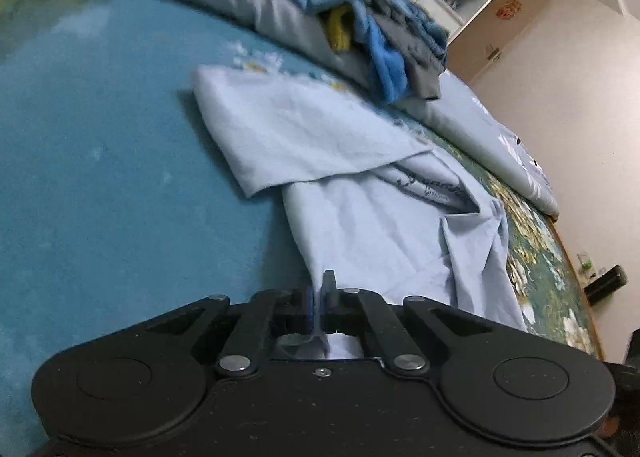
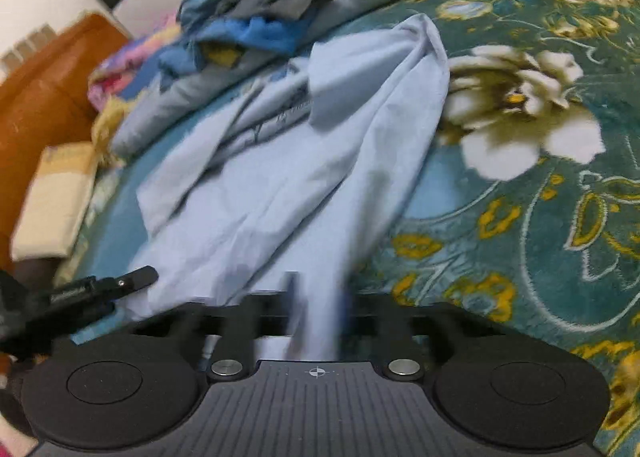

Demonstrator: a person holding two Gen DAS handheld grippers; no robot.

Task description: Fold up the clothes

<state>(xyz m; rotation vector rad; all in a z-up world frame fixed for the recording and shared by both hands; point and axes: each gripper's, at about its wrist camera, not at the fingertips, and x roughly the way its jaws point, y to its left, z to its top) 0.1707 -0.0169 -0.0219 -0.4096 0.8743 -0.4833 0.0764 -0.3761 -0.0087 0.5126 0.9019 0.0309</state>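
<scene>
Left gripper pinching an edge of the light blue shirt; jaws pressed together on cloth. Right gripper also pinching shirt fabric, view blurred. Shirt lies ahead of both on the bedspread, partly folded, bunched toward the clothes pile. Risk: thin pinch slips under tension, or uneven pull drags the far fold open.
</scene>
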